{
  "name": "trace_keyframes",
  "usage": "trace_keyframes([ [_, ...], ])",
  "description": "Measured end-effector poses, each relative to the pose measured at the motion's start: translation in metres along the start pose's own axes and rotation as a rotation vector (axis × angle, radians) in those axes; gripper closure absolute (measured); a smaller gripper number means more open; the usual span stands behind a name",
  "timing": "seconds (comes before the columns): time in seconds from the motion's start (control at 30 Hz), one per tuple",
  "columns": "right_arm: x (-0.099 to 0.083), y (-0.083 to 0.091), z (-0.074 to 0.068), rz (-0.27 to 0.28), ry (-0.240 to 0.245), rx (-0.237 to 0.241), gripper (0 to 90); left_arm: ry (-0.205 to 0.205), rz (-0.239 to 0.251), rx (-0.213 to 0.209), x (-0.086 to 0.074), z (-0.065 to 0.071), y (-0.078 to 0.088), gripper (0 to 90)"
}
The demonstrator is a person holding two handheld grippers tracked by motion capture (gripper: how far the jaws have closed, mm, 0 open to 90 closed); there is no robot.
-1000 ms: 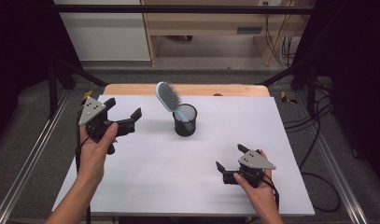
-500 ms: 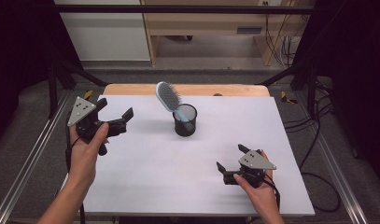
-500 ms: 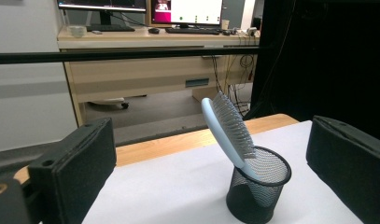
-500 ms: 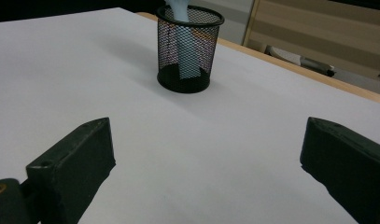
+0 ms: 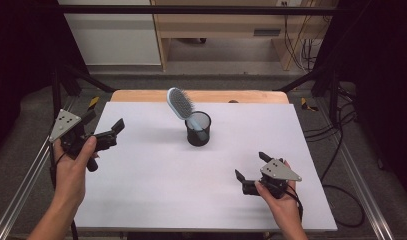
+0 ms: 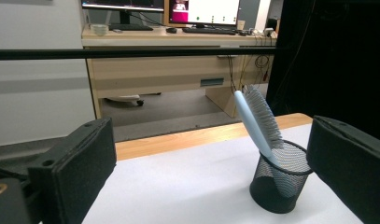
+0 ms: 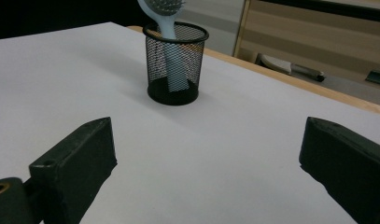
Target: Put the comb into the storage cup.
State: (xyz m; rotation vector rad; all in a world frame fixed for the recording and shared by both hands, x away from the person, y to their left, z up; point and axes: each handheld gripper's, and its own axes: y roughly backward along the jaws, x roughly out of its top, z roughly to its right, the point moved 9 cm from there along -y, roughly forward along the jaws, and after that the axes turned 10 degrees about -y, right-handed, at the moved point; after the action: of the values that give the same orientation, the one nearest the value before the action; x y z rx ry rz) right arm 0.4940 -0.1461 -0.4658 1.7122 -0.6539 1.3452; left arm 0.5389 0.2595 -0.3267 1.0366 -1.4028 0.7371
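Black mesh cup [image 5: 198, 129] upright on white table [image 5: 156, 190], just past centre, toward 12 o'clock. Pale blue hairbrush [image 5: 181, 104] standing handle-down in the cup, head leaning out toward 10 o'clock, bristles facing up-right in the high view.

Left gripper [image 5: 102, 133] held in hand at 9 o'clock of the cup, over the table's left edge, well apart from it. Jaws spread wide, nothing between them. From the left gripper view: cup and brush framed between the two jaws, closer to the right-hand one.

Right gripper [image 5: 249, 167] at 5 o'clock of the cup, low over the table near the front right. Jaws also wide apart, empty. From the right gripper view: cup [image 7: 176, 62] dead ahead at 12 o'clock, handle visible through mesh.
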Motion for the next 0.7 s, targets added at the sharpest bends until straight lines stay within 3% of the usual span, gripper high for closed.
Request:
trace_keyframes([
  [0.3,0.004,0.013,0.015,0.028,0.015,-0.022,3.8,0.006,-0.001,0.031,-0.009,-0.019,0.015,1.6],
  [0.43,-0.008,0.021,0.023,0.009,-0.018,-0.018,4.9,0.002,0.009,0.041,-0.011,-0.024,0.020,1.6],
  [0.53,-0.017,0.023,0.026,0.030,-0.063,-0.015,5.7,-0.002,0.021,0.056,-0.013,-0.030,0.024,1.5],
  [0.7,-0.028,0.022,0.027,0.016,-0.045,-0.009,5.3,0.024,0.038,0.067,-0.020,-0.038,0.031,1.5],
])
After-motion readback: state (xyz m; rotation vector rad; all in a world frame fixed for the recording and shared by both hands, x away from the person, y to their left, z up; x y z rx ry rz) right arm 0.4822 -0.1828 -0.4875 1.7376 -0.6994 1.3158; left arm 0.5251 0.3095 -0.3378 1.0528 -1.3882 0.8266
